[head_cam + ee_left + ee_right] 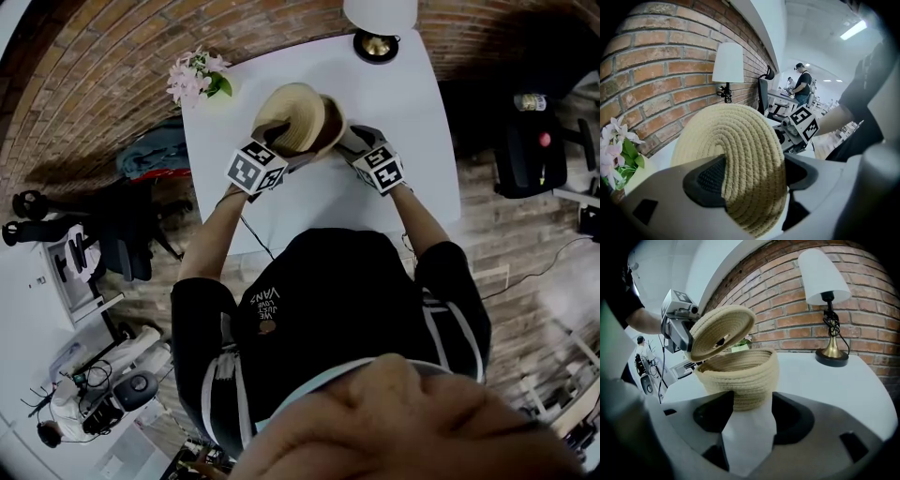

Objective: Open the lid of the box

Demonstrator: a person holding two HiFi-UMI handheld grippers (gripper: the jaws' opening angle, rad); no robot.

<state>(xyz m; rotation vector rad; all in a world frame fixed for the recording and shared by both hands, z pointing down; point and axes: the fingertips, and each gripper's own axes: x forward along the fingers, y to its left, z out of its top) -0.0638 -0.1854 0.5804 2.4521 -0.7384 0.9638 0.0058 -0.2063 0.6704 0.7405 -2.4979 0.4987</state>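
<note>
Your left gripper [749,176] clamps the woven lid [731,140], tilted off the box [740,376] mid-frame, while your right gripper [752,418] gapes empty; next, probably lift the lid clear.

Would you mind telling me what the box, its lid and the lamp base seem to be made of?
Box: coiled rope, perhaps cotton or jute, matte beige; stacked ridged coils show. Lid: same rope, wound in a visible spiral. Lamp base: probably metal, brass-like; it is golden and glossy.
</note>
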